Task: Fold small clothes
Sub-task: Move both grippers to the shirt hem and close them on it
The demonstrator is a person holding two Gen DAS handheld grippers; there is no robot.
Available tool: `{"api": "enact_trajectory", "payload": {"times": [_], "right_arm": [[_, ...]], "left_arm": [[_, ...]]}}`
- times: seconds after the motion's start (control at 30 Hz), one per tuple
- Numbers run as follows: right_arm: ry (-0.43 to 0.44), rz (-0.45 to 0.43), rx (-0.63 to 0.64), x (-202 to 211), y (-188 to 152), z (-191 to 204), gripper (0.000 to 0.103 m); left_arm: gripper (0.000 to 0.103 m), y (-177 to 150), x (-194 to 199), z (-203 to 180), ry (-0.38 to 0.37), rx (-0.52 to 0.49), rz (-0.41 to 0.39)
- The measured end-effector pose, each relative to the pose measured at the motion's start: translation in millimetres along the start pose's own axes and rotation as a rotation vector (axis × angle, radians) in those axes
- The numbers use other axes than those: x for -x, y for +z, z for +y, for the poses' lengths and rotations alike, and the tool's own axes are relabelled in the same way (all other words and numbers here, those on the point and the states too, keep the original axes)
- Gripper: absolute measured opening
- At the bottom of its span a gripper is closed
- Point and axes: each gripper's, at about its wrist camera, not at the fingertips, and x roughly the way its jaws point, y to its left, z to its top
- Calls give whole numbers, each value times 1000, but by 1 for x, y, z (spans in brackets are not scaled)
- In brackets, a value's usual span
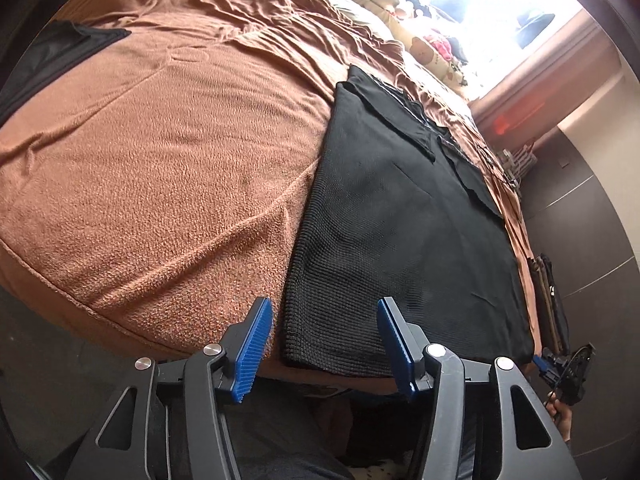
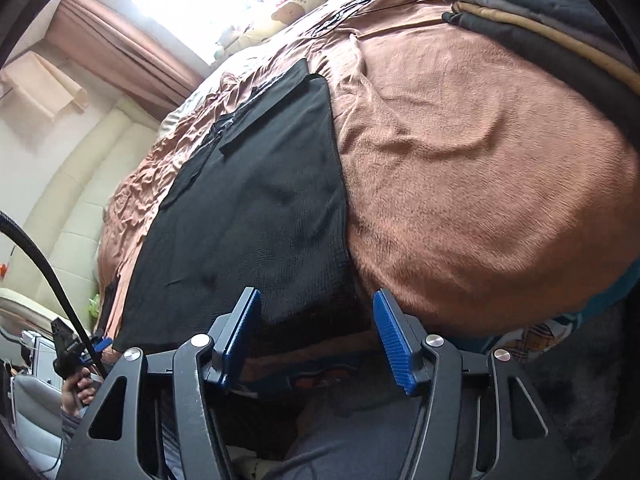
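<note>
While both hand-held grippers (image 1: 324, 344) (image 2: 316, 336) gape over the black garment (image 1: 400, 240), only right cam shows folded stack (image 2: 540, 12).

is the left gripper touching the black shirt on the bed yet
Cannot tell. In the left wrist view the left gripper has the black shirt hem between its open pads, but no clear contact or gap shows.

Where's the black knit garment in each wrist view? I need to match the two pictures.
Left wrist view: the black knit garment lies right of centre, its near hem just beyond the left gripper.
Right wrist view: the garment lies left of centre, its near corner just beyond the right gripper.
Shared landmark: the brown blanket under it.
</note>
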Motion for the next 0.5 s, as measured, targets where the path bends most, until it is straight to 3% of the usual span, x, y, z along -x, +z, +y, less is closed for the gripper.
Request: {"api": "enact_trajectory", "payload": {"times": [0.33, 0.5], "right_arm": [[67, 17, -13, -41, 24, -16, 57], [146, 33, -23, -49, 22, -21, 57]], "left_arm": [[43, 5, -20, 17, -40, 73, 34], [42, 2, -23, 26, -96, 123, 33]]}}
